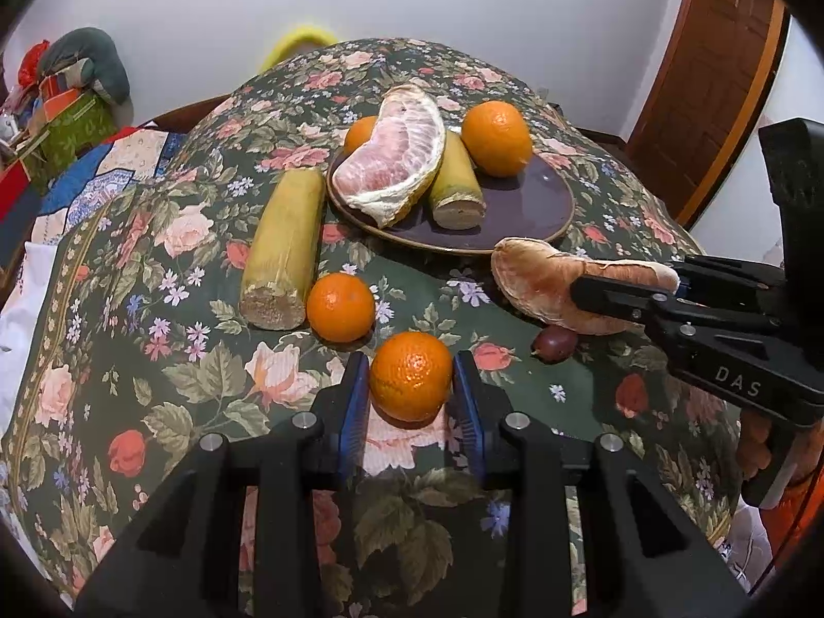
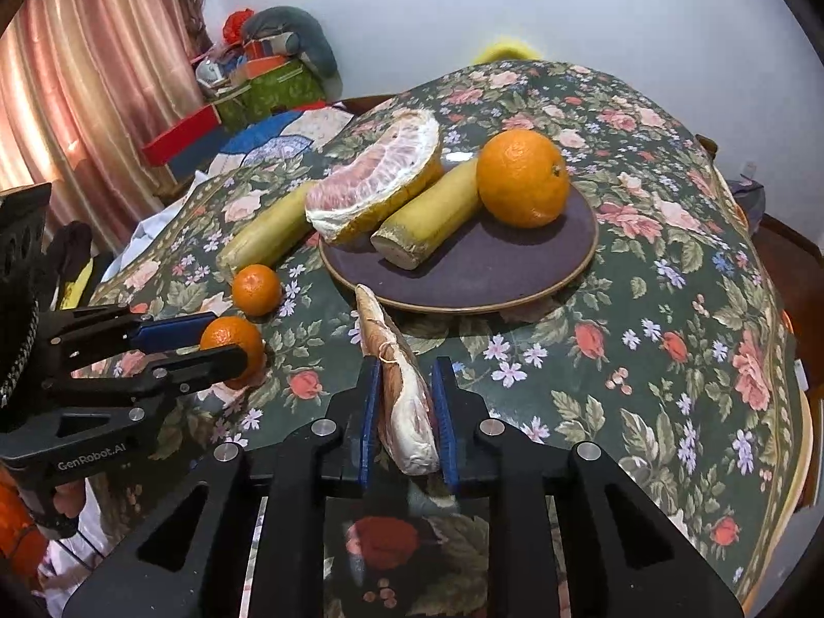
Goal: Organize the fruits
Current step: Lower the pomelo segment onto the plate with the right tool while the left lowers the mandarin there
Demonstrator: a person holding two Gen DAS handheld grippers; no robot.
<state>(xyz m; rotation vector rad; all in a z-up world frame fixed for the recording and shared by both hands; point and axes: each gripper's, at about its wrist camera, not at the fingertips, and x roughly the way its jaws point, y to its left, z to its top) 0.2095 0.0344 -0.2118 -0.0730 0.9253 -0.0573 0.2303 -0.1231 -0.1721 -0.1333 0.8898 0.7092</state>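
The right gripper point(image 2: 404, 401) clamps a pale pink peeled pomelo wedge point(image 2: 399, 386), its long axis pointing at the nearby dark purple ceramic plate point(image 2: 566, 278). The left gripper point(image 1: 411, 376) apparently pinches a small round orange mandarin point(image 1: 410, 376), farther off.

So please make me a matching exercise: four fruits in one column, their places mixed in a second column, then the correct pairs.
1. large pomelo piece
2. long cane piece
3. small pomelo wedge
4. nearest orange

A. in the left claw
B. on the purple plate
C. in the right claw
D. on the cloth, left of the plate

Pairs: 1-B, 2-D, 3-C, 4-A
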